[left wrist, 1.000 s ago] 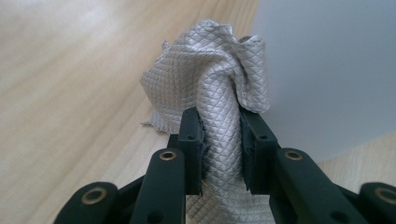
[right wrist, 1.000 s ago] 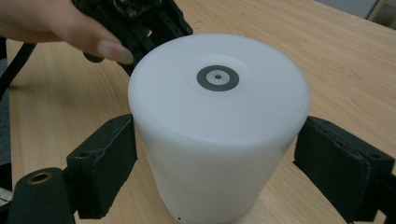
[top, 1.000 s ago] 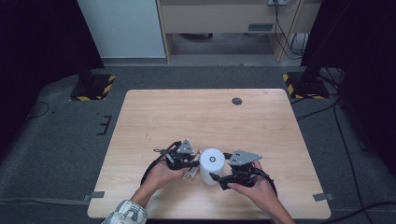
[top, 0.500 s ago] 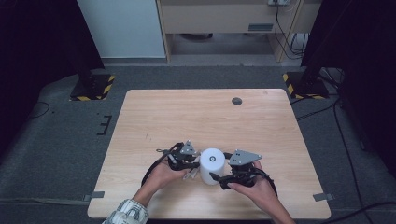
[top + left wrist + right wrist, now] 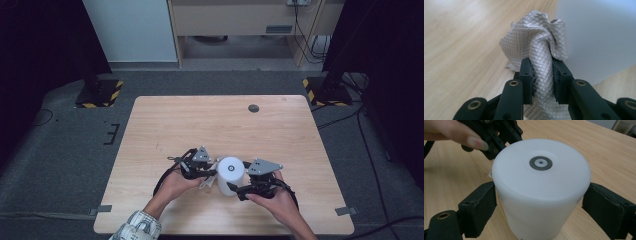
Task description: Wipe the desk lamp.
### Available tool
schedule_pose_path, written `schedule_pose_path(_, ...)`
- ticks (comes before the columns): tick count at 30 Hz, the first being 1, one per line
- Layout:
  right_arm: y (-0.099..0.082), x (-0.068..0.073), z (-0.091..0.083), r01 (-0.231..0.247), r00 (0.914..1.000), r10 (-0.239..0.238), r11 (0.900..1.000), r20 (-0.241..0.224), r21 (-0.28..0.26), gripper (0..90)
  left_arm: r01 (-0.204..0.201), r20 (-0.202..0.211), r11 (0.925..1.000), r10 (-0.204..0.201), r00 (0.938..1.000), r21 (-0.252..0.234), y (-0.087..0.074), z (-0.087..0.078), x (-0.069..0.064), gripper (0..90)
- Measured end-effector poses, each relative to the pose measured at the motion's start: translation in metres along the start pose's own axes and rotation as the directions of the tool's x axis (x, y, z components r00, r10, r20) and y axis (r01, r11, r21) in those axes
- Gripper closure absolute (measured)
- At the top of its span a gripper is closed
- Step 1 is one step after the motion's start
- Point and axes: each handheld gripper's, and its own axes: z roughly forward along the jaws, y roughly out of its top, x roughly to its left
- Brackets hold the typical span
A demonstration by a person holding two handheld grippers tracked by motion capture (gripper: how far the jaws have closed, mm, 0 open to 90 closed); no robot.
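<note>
Two claws at a white cylinder, near edge of the desk (image 5: 165,125).

Left claw (image 5: 204,176) clenched on a bunched quilted grey cloth (image 5: 541,57), pressed against the cylinder's side at its 9 o'clock. White cylinder (image 5: 230,175) stands upright at about 6 o'clock on the desk, dark round mark on top. Right claw (image 5: 239,189) straddles it from 4 o'clock, both pads (image 5: 480,207) against its sides, grasping it. Small dark disc (image 5: 253,108) sits well apart at 1 o'clock.
</note>
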Motion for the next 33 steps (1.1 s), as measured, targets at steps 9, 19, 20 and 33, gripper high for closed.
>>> schedule_pose_path(9, 0.000, 0.000, 0.000, -0.002, 1.0000, 0.002, 1.0000, 0.000, -0.002, 12.5, -0.034, -0.007, 0.9962, 0.035, 0.9994, 0.080, -0.003, 0.017, 0.002, 72.1)
schedule_pose_path(19, -0.001, -0.001, 0.000, -0.006, 1.0000, 0.006, 1.0000, -0.002, -0.005, 12.6, 0.017, 0.009, 0.9998, -0.017, 0.9998, 0.007, -0.004, 0.009, 0.003, 72.1)
schedule_pose_path(20, -0.001, -0.001, 0.000, -0.007, 1.0000, 0.007, 1.0000, -0.003, -0.006, 12.5, 0.021, 0.010, 0.9997, -0.021, 0.9997, -0.009, -0.002, 0.005, 0.003, 72.1)
schedule_pose_path(33, -0.002, 0.000, 0.002, -0.019, 0.9998, 0.019, 0.9998, 0.004, -0.010, 11.8, 0.011, -0.002, 0.9994, -0.011, 0.9999, 0.032, -0.008, 0.014, 0.000, 72.1)
